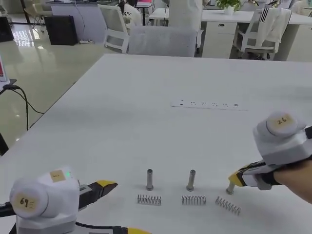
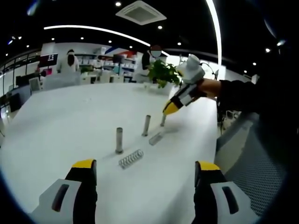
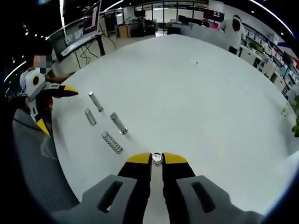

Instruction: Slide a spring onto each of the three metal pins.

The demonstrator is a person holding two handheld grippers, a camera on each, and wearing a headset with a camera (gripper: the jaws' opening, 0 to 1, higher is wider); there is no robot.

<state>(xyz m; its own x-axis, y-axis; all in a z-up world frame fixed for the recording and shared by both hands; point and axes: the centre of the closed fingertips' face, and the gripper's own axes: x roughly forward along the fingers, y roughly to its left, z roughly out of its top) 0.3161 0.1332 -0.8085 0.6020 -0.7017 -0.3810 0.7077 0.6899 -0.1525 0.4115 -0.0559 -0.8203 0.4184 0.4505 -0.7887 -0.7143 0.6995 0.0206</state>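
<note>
Left spring (image 1: pixel 149 200), middle spring (image 1: pixel 193 200) and right spring (image 1: pixel 228 205) are short coils of bright wire that lie flat on the white desk (image 1: pixel 146 107). None of them is on a pin. In the head view each lies just at 6 o'clock of its pin. The first two run from 9 to 3 o'clock, and the right one is skewed from 10 to 4. The left pin (image 1: pixel 149 179), middle pin (image 1: pixel 191 180) and right pin (image 1: pixel 230 189) are grey metal posts with a wider foot. They stand upright in a row. The right gripper (image 1: pixel 235 179) comes in from 3 o'clock. Its yellow-tipped jaws are drawn nearly together and pinch the top of the right pin, whose round head shows between the tips in the right gripper view. The left gripper (image 2: pixel 145 164) hangs at 8 o'clock of the row, well apart from it, with its jaws spread wide and nothing between them.
</note>
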